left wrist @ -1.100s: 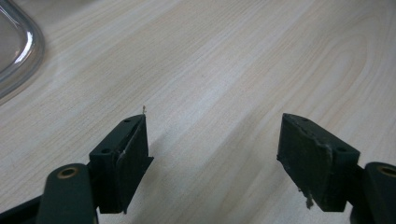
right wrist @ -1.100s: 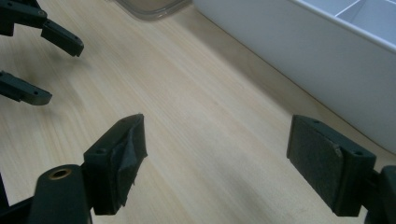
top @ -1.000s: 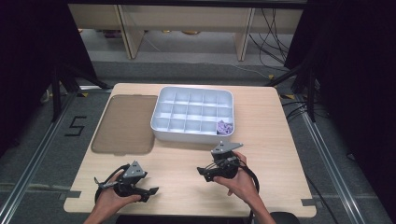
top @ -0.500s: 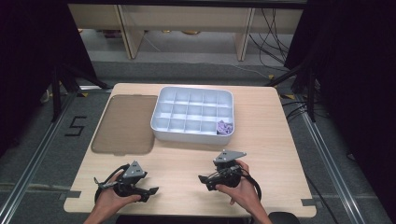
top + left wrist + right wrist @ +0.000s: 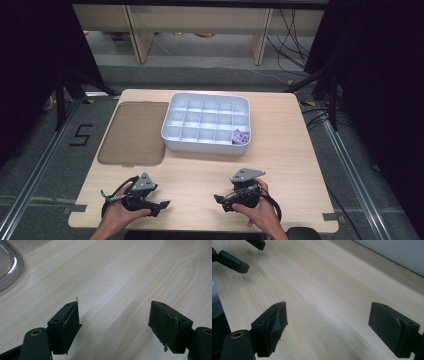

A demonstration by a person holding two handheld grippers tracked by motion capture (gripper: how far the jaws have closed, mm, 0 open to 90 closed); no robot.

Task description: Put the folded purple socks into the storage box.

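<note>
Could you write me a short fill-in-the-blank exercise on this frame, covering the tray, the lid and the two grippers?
1. The small purple things lie in the ____ compartment of the white tray's near row, seen from above.
2. The brown see-through lid lies flat on the table, to the ____ of the tray.
3. The jaws of the right gripper stand ____, with bare wood between them.
4. The left gripper holds ____.

Missing words: rightmost; left; open; nothing

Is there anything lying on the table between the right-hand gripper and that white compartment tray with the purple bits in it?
Nothing visible does. Bare wooden table lies between the right gripper, jaws open and empty, and the white tray. The purple pieces sit in the tray's near right corner compartment.
</note>
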